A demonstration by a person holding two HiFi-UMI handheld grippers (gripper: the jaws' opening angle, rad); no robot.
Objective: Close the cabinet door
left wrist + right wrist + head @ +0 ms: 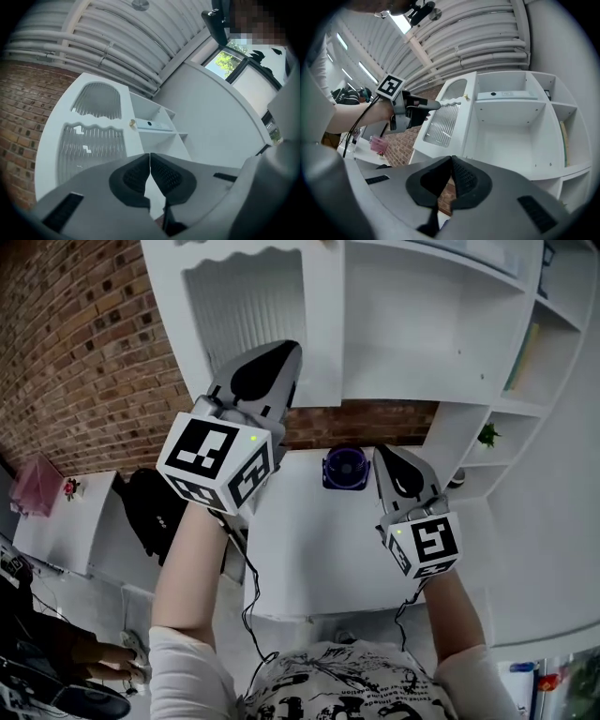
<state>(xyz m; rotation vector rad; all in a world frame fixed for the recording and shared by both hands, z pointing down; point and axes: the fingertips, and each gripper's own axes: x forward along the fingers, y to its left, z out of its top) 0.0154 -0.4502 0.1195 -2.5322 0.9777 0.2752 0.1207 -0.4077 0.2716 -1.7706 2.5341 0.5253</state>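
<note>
Head view is largely taken up by the white cabinet door (246, 310) with its ribbed panel, seen swung open from the bare compartment (412, 324) beside it. The door is found just ahead of the left gripper (284, 352), whose jaws are pressed together on nothing; contact with the door cannot be told. A small knob (132, 123) is seen on the door's edge, above and left of those jaws. The right gripper (384, 454) is held lower, its jaws likewise together and empty, with a purple container (345, 468) just left of it on the white bench (309, 559).
</note>
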